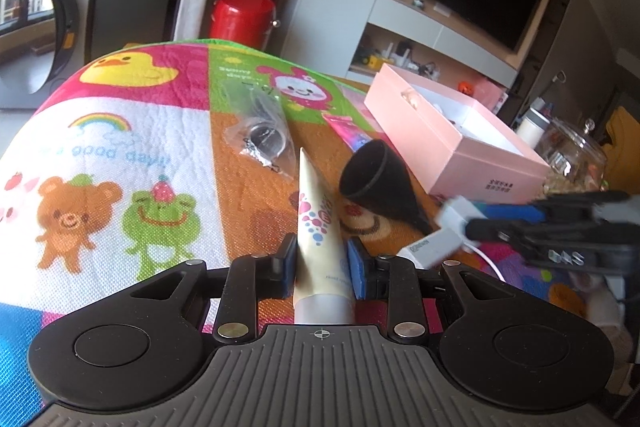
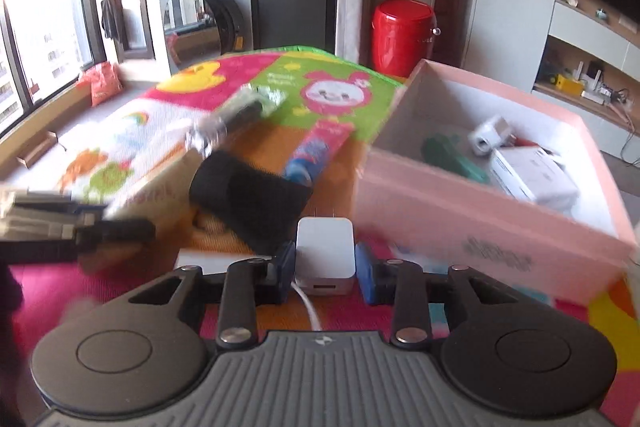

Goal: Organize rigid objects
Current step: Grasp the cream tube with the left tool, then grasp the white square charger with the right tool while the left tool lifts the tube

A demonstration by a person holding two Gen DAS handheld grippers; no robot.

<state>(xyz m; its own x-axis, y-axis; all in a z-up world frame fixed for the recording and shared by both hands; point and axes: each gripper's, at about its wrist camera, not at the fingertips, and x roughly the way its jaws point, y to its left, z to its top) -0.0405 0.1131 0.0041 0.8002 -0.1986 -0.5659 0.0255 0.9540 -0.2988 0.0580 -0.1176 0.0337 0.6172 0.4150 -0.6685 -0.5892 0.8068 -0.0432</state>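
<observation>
I had the left gripper clamped on the cream tube and the right gripper clamped on the white charger, whose trailing cable I feared might snag the play mat short of the pink box.

**Cartoon play mat and what lies on it**

Colourful cartoon play mat covers the surface. Directly on it: open pink box at right, black funnel-shaped object beside the box, clear bag of metal parts, pink-blue packet between bag and box.

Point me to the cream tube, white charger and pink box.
cream tube [image 1: 318, 223], left wrist view, printed middle of the body.
white charger [image 2: 325, 247], right wrist view, top face.
pink box [image 2: 472, 227], right wrist view, near outer wall.
</observation>
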